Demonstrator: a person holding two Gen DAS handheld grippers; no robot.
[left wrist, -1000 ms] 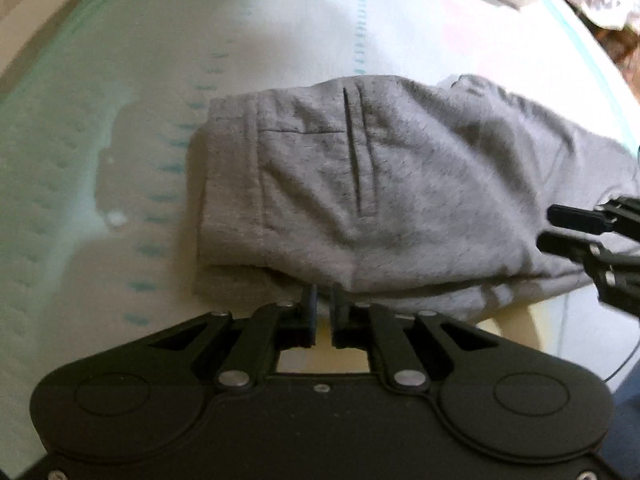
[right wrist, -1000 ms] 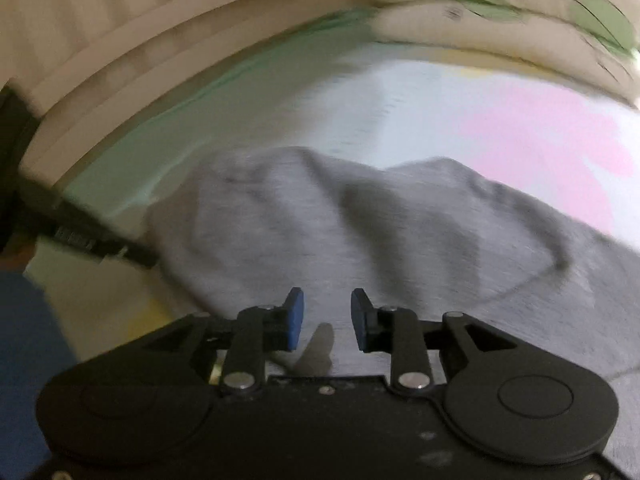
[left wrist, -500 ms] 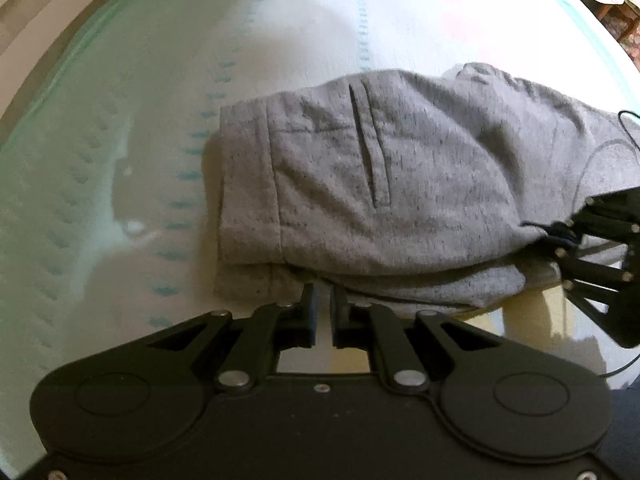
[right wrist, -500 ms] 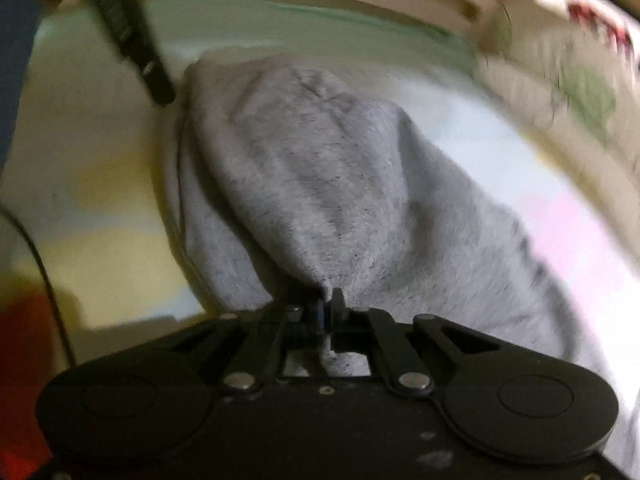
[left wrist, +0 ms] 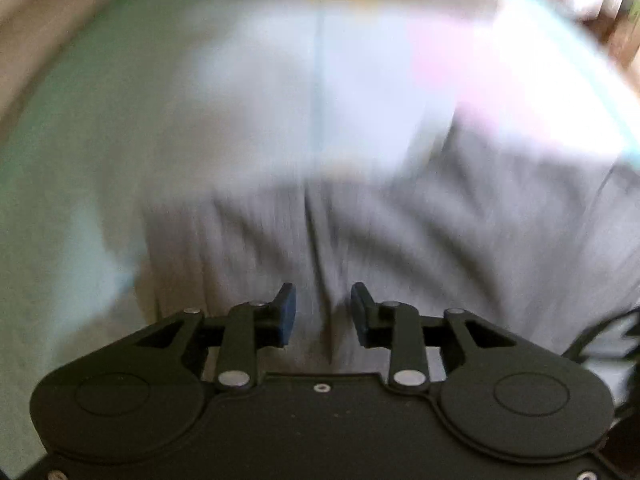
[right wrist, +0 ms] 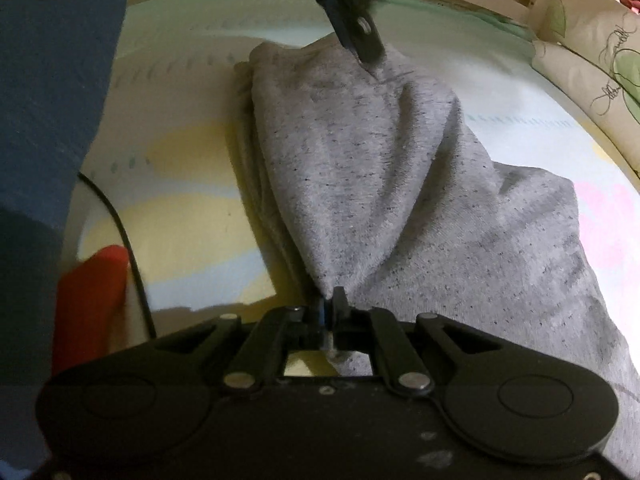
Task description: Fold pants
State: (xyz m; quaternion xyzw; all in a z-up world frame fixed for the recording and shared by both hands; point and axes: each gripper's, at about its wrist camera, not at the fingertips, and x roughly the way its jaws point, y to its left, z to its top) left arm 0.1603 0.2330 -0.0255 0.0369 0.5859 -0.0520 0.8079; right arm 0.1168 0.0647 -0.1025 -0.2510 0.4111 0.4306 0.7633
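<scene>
Pants (right wrist: 400, 184): grey knit, lying bunched on the pastel bed sheet (right wrist: 188, 200), a pillow (right wrist: 592, 72) beyond.
Right gripper (right wrist: 330, 312): fingers pressed together, pinching a gathered near edge of the pants; cloth fans out from the pinch.
Left gripper (left wrist: 323, 314): fingers spread, nothing between them, just above the blurred grey cloth.
Handling: judged soft, light, floppy; it drapes and creases instead of keeping shape.
Hold: edges or corners through all layers, one per gripper, probably best.

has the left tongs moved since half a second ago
Yes. The left tongs have gone forward over the grey pants, which earlier lay wholly ahead on the bed sheet, and have opened.
</scene>
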